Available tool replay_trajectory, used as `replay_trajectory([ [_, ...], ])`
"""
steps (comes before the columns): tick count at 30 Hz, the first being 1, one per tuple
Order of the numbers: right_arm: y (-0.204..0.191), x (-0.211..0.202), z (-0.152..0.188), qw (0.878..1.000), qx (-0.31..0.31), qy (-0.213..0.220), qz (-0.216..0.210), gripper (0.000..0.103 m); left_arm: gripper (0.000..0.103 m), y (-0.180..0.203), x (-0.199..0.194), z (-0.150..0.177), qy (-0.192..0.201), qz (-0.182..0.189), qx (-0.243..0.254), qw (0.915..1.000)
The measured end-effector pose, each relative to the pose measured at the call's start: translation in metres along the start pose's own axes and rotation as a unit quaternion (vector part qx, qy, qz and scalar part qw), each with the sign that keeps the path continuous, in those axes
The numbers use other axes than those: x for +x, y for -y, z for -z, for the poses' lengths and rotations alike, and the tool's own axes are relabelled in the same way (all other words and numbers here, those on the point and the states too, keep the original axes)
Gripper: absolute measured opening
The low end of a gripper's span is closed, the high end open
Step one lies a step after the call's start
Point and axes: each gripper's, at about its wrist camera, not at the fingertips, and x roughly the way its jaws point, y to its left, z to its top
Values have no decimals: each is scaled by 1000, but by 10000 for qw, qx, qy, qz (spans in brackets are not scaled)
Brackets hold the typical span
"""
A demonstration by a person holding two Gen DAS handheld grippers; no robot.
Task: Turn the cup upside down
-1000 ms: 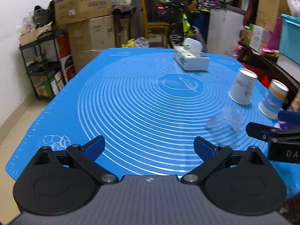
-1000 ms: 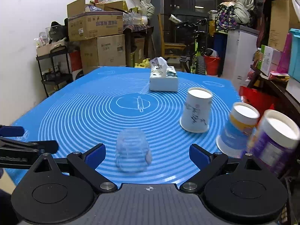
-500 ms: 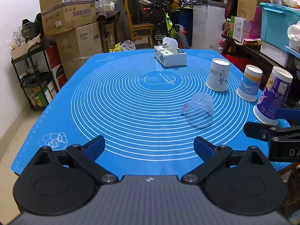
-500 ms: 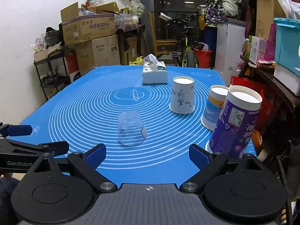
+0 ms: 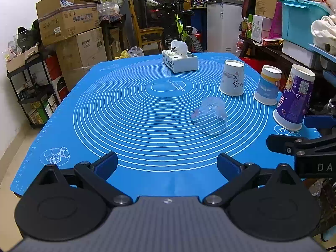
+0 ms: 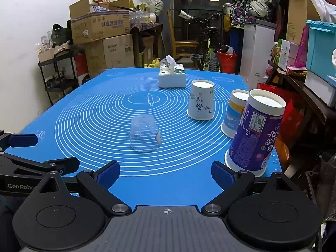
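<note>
A clear plastic cup (image 5: pixel 211 115) stands upside down on the blue mat (image 5: pixel 126 113), right of centre; it also shows in the right wrist view (image 6: pixel 145 133). Three paper cups stand upside down along the mat's right side: white (image 5: pixel 232 77), blue-and-yellow (image 5: pixel 267 88), purple (image 5: pixel 294 98). They also show in the right wrist view: white (image 6: pixel 201 99), blue-and-yellow (image 6: pixel 234 113), purple (image 6: pixel 255 130). My left gripper (image 5: pixel 167 164) is open and empty over the near edge. My right gripper (image 6: pixel 165 172) is open and empty, well short of the clear cup.
A tissue box (image 5: pixel 180 61) sits at the far middle of the mat. Cardboard boxes (image 5: pixel 69 25) and a black shelf (image 5: pixel 31 88) stand left of the table. A cluttered shelf with a teal bin (image 5: pixel 302 21) runs close along the right edge.
Both grippers have drawn back and risen from the mat, so the cups look smaller and farther. The purple cup has come into both views. The clear cup has not moved.
</note>
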Motion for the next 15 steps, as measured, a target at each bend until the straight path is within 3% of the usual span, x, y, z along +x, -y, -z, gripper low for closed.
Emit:
replay_trajectory([
  [15, -2, -2, 3, 10000, -31, -56, -9, 95, 100, 0, -2, 1, 20, 26, -24, 10000],
])
